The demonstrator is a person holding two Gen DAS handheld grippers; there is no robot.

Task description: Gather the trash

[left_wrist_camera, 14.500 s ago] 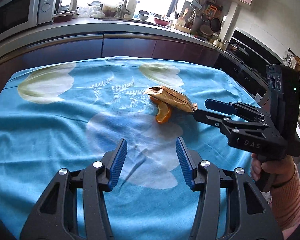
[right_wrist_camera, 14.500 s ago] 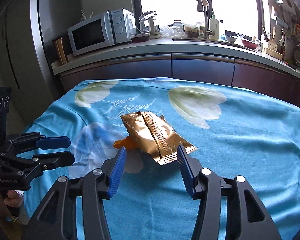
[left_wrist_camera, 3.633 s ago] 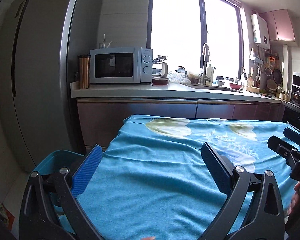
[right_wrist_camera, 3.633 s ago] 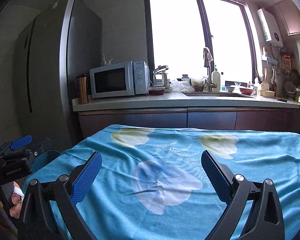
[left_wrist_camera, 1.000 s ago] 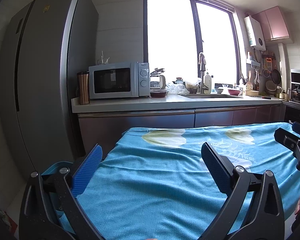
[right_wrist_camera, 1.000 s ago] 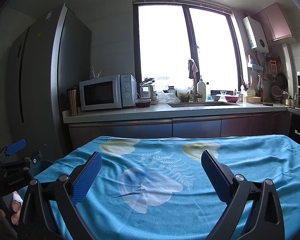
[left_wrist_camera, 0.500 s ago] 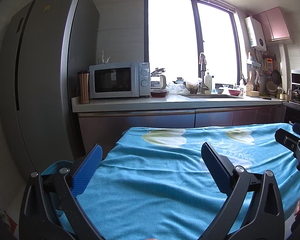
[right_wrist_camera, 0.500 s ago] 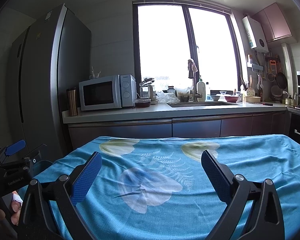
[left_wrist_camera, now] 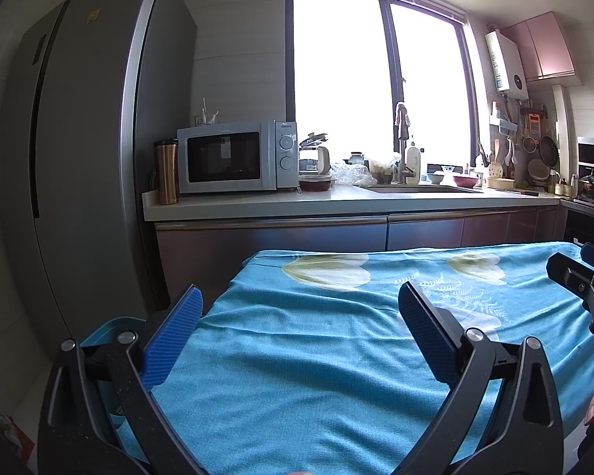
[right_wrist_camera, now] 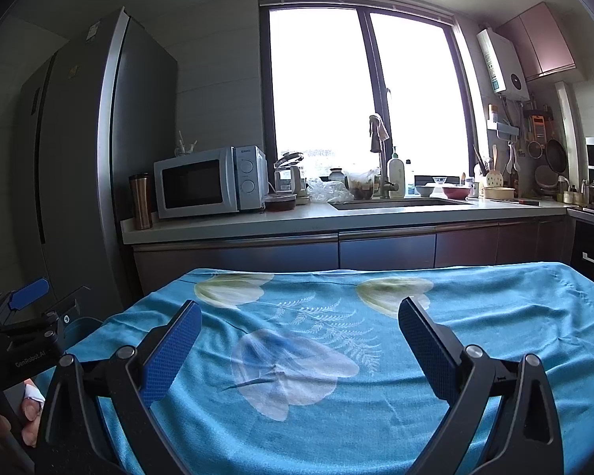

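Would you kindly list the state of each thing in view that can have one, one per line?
left tool: open, nothing between its fingers
right tool: open, nothing between its fingers
tablecloth: spread over the table, slightly wrinkled, no trash visible on it
blue bin: beside the table's left edge, top open; contents hidden
microwave: door shut
cabinet doors: shut

Both wrist views look level over the blue cloth toward the microwave and window. The left view sits nearer the fridge, over the cloth's left edge; the right view sits farther right. Both share the cloth, counter and microwave.
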